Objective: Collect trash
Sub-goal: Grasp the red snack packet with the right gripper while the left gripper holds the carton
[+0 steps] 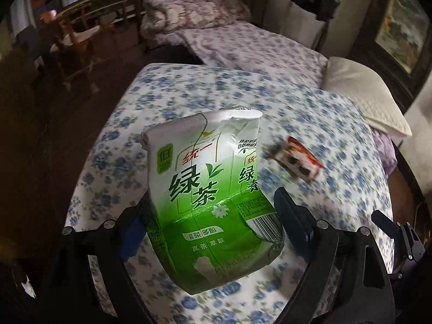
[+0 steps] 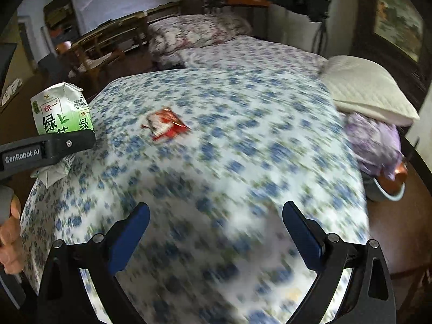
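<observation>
We are holding a crumpled green tea carton (image 1: 213, 197) in the left gripper (image 1: 210, 224), whose jaws are standing wide because the carton itself is wide; the blue pads are pressing its two sides, so the carton is filling the centre of the left wrist view and hanging clear above the floral bedsheet (image 1: 310, 108). In the right wrist view the same carton is showing at the left edge of the frame, with the left gripper's black finger crossing its lower half and a hand (image 2: 10, 243) gripping the handle at the lower left. We judge that the grip is sitting low on the carton so that the torn, open top is staying upward and nothing is dripping onto the sheet.

The right gripper (image 2: 216, 232) is standing spread at the bottom of its frame, with nothing between its blue pads but blurred bedsheet. A red and white snack wrapper (image 2: 166, 124) is lying flat on the sheet in the upper left part of that view, well apart from the right gripper's fingers; in the left wrist view it is appearing just right of the carton, at mid-height. We take this to be the next piece of trash, and the empty right gripper is the one free to fetch it. Being thin and crinkled, it will probably call for pinching at a raised edge. No bin is showing in either view.
</observation>
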Action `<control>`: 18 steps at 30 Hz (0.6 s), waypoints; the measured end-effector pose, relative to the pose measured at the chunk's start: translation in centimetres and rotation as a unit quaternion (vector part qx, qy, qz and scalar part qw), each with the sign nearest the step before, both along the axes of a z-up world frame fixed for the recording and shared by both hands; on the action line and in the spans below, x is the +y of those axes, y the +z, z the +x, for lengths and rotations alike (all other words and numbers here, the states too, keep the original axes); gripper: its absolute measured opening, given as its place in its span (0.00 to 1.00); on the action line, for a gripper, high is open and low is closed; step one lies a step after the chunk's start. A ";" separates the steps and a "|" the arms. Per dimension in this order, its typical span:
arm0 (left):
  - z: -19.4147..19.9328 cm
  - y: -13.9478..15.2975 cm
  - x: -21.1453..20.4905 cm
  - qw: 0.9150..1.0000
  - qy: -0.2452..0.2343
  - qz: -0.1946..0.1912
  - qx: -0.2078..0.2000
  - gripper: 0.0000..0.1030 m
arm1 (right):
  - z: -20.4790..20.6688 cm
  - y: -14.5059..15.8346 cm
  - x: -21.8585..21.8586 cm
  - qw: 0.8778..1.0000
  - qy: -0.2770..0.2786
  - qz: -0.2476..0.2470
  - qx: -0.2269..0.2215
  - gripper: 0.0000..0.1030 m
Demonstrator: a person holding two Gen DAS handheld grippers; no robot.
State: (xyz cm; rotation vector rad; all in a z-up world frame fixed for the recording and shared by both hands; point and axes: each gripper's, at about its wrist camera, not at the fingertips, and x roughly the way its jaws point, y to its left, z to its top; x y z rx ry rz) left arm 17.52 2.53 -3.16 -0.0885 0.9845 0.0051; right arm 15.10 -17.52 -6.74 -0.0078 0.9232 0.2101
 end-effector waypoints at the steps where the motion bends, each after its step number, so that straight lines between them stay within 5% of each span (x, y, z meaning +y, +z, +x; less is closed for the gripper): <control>1: 0.2 0.0 0.5 1.000 0.007 -0.001 0.000 0.82 | 0.5 0.0 0.6 1.000 0.007 -0.002 -0.001 0.94; 18: 2.2 -0.9 4.2 0.998 0.059 0.004 0.008 0.82 | 9.0 -0.7 6.5 0.994 0.106 -0.037 0.010 0.87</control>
